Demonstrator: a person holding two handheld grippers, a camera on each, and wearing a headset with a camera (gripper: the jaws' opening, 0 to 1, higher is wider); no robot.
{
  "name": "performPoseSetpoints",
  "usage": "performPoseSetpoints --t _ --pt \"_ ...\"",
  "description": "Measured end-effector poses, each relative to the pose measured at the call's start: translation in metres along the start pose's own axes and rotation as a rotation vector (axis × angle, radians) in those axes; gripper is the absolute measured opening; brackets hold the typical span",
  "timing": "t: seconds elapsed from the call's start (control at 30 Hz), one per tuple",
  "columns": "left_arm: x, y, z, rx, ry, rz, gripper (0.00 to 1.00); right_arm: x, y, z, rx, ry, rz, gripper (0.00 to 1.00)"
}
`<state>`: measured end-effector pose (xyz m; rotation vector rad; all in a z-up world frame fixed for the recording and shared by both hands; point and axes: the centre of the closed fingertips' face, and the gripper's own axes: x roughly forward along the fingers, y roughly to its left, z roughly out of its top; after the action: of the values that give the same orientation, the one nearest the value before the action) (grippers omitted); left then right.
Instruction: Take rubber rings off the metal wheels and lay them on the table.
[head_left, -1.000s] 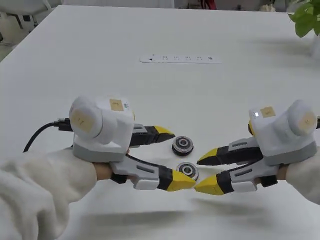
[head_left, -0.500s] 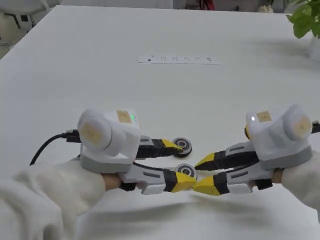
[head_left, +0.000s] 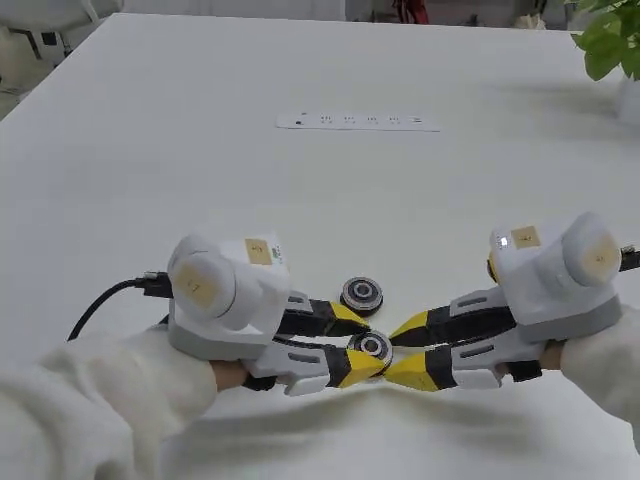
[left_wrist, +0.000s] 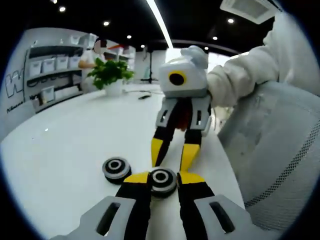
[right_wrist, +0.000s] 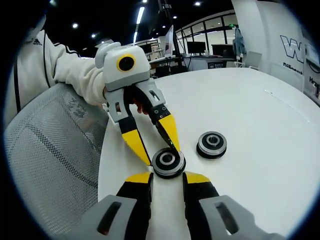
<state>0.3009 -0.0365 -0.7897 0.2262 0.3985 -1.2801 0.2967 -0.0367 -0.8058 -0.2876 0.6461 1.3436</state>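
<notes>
1. Little of the job is done, by my reckoning: both wheels still wear their black rings (right_wrist: 211, 154), so this looks like the first grip of the first wheel.
2. The near wheel (head_left: 373, 346) lies flat on the white table (head_left: 200, 150), close to the person's edge, with the two grippers meeting over it nose to nose.
3. The left gripper (head_left: 364, 340) has its jaws clenched on that wheel, one yellow tip against each side of the rim, as its own view shows.
4. The right gripper (head_left: 390, 357) comes in from the opposite side with its jaws parted. Its tips sit just at the wheel's edge and grasp nothing.
5. The far wheel (head_left: 361, 294) lies flat just beyond the near wheel, apart from it and with no jaw on it.
6. What is left, I would say, is nearly everything: work the ring off the near wheel, lay it on the table, then do the same with the far one.
7. By count there are two wheels, two rings (both on) and two grippers. There is also one power strip (head_left: 358, 121) further back, one plant (head_left: 606, 38) at the far corner, and one cable (head_left: 100, 300) trailing from the left gripper.
</notes>
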Motion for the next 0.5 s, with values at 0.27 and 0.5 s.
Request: performPoseSetpoints --t 0.27,0.5 --pt "-0.0010 0.0050 -0.0003 -0.001 -0.004 0.022 0.15 -0.0002 -0.0029 0.0009 -0.001 -0.006 -0.015 0.22" --pt "0.0003 0.0016 0.0002 0.033 -0.002 0.013 0.14 0.0016 -0.0025 -0.0007 -0.001 0.001 -0.011 0.23"
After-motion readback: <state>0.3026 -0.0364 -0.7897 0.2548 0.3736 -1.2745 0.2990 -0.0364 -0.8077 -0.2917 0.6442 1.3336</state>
